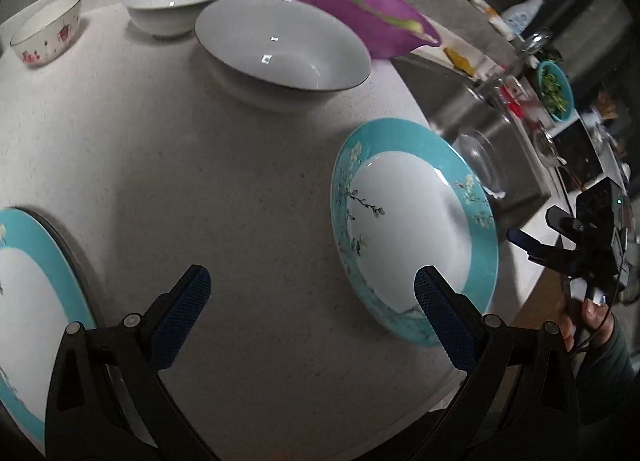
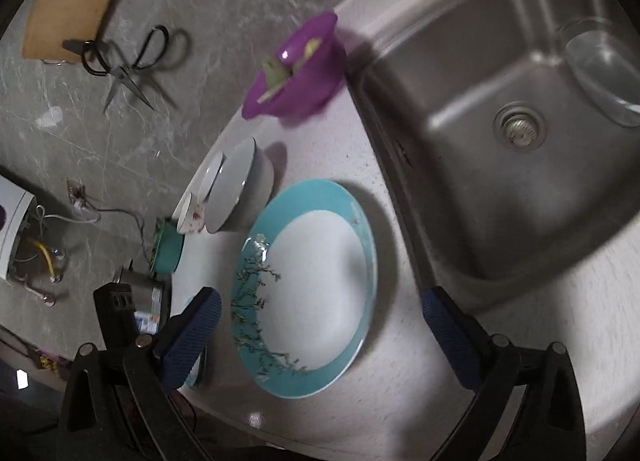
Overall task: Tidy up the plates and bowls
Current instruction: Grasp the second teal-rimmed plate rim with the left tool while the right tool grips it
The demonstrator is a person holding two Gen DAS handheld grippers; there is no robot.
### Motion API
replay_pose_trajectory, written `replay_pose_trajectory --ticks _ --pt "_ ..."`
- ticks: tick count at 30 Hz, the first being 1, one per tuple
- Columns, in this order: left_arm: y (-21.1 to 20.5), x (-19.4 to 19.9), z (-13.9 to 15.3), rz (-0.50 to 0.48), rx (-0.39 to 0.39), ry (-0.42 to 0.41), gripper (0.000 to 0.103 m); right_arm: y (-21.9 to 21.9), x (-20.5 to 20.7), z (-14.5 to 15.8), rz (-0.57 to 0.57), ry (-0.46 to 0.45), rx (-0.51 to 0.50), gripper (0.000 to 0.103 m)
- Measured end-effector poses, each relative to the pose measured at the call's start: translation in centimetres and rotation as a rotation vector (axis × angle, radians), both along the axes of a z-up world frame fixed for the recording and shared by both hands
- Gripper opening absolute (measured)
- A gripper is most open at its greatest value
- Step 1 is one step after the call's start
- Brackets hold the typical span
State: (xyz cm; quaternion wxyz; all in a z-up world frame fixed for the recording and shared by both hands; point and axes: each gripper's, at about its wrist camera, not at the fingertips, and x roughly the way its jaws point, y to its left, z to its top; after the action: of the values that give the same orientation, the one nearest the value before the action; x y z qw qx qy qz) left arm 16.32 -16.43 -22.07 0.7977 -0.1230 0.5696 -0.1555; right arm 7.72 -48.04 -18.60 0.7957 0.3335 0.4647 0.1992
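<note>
Your left tongs (image 1: pixel 312 293) stand wide apart over bare surface (image 1: pixel 224 181), gripping nothing; your right tongs (image 2: pixel 320 317) gape just as wide above a teal-rimmed plate (image 2: pixel 316 285), pads clear of it. You have 2 teal-rimmed plates: that one beside the sink (image 2: pixel 500 141), and a second plate (image 1: pixel 32 293) at the left view's lower-left edge. Behind stand 3 pale bowls: a large white bowl (image 1: pixel 280 49), a smaller white bowl (image 1: pixel 172 1) and a flower-printed bowl (image 1: pixel 48 27). 1 purple bowl (image 2: pixel 296 69) sits near the sink corner. Writing on the distant packets is too blurred to read.
</note>
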Motion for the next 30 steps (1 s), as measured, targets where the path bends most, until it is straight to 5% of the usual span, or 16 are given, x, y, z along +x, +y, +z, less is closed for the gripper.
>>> replay_pose_trajectory --ticks 4,7,17,20,22,25,30 --pt "-1.6 0.5 -0.9 -0.030 0.075 0.006 0.102 -0.3 1.2 -1.2 0.048 0.026 0.026 0.095" --pt "-2.2 1.1 -1.8 -0.020 0.087 0.037 0.102 0.1 2.0 -1.7 0.103 0.036 0.044 0.081" --pt "-3.5 2.9 -3.8 0.021 0.101 0.044 0.099 0.4 3.5 -3.5 0.172 0.069 0.079 0.064" --pt "-3.8 3.5 -4.1 0.013 0.058 0.044 0.083 0.8 3.9 -3.9 0.202 0.076 0.099 0.061" --pt "-3.9 4.0 -4.1 -0.001 0.041 0.039 0.058 0.9 4.2 -4.1 0.218 0.083 0.108 0.058" --pt "-4.1 5.0 -4.3 -0.006 0.023 0.054 0.034 0.9 4.6 -4.1 0.230 0.082 0.118 0.056" --pt "-4.2 5.8 -4.6 -0.019 0.003 0.074 0.024 0.8 5.0 -4.3 0.247 0.085 0.132 0.055"
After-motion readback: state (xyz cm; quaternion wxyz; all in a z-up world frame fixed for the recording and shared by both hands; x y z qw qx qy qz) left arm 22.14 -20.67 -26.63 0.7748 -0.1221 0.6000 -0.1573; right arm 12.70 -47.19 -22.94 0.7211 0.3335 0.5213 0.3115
